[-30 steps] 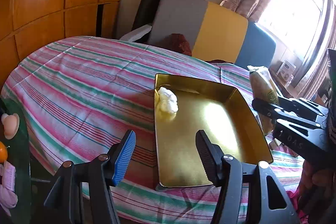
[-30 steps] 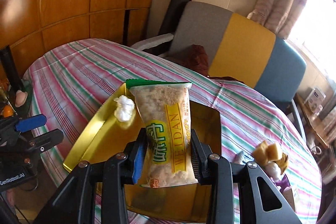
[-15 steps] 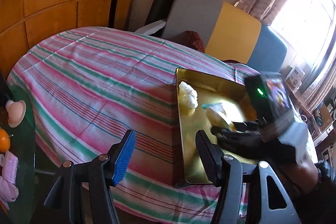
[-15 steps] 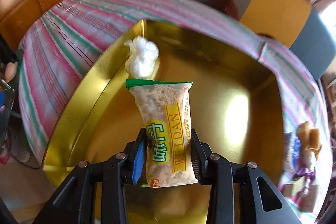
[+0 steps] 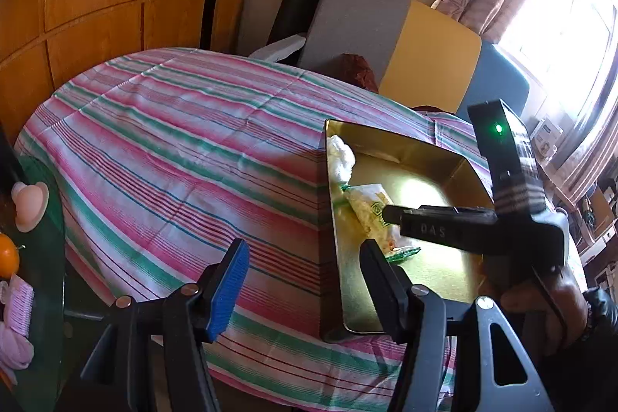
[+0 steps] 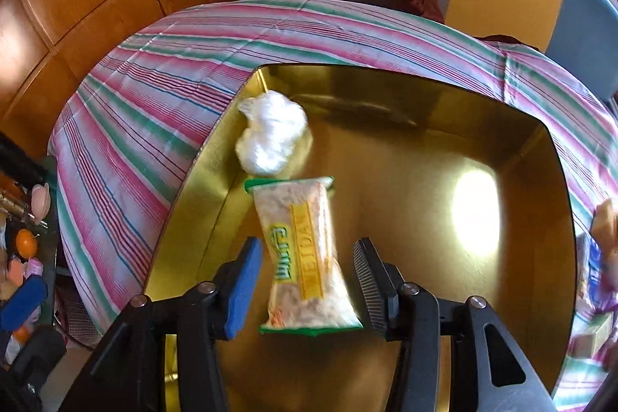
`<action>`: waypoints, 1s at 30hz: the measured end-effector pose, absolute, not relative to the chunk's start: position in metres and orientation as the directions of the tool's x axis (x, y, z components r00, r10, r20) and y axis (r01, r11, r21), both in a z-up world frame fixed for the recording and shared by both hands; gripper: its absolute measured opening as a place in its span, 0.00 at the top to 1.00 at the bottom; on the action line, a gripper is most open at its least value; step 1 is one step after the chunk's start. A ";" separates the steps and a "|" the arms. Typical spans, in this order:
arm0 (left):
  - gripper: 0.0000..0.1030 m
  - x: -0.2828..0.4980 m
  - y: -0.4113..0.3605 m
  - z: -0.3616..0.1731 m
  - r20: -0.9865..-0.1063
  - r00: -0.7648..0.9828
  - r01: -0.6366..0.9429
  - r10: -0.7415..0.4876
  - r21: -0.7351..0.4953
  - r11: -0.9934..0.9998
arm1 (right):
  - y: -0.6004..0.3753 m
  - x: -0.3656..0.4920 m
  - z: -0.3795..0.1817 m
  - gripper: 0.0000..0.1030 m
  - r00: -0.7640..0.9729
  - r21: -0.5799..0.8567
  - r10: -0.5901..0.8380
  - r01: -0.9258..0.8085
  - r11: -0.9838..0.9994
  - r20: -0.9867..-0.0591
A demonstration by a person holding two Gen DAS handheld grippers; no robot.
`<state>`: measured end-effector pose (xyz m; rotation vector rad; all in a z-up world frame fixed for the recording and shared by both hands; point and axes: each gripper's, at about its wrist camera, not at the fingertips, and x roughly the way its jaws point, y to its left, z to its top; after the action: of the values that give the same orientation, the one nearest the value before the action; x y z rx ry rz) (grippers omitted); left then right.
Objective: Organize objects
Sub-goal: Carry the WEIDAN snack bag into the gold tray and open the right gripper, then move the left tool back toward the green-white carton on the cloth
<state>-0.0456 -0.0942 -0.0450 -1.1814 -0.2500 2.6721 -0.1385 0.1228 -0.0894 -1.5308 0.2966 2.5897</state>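
Striped cloth covers the surface [image 5: 174, 157] carrying a gold tray [image 6: 556, 180]. Snack packet [image 6: 305, 253] lies inside, beside a white wad [image 6: 270, 138], between the spread jaws of the right hand-held gripper [image 6: 309, 280]; left hand-held gripper [image 5: 301, 280] open, empty. Packet likely light, crushable, slick: grip mid-body.

The black two-finger right gripper [image 6: 307, 280], one finger faced with a ribbed blue pad [image 6: 244, 286] and the other with a ribbed black pad, hangs low over the shallow gold metal tray [image 6: 556, 180] with its jaws spread apart, touching nothing. In the left wrist view its body reaches in over the tray's right rim. The matching left gripper [image 5: 303, 282] hovers at the tray's near left corner, its jaws wide apart and gripping nothing, the blue pad [image 5: 228, 290] outside the tray.
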 end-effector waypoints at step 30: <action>0.41 -0.018 -0.029 -0.009 -0.667 -0.722 -0.238 0.183 -0.009 -0.971 | 0.184 -0.020 -0.021 0.22 -0.703 0.008 0.215 -0.299 -0.954 -0.678</action>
<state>-0.0177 -0.0289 -0.0090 -1.0412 0.1130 2.7197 -0.0205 0.1838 -0.0205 -1.0377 0.1696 2.6614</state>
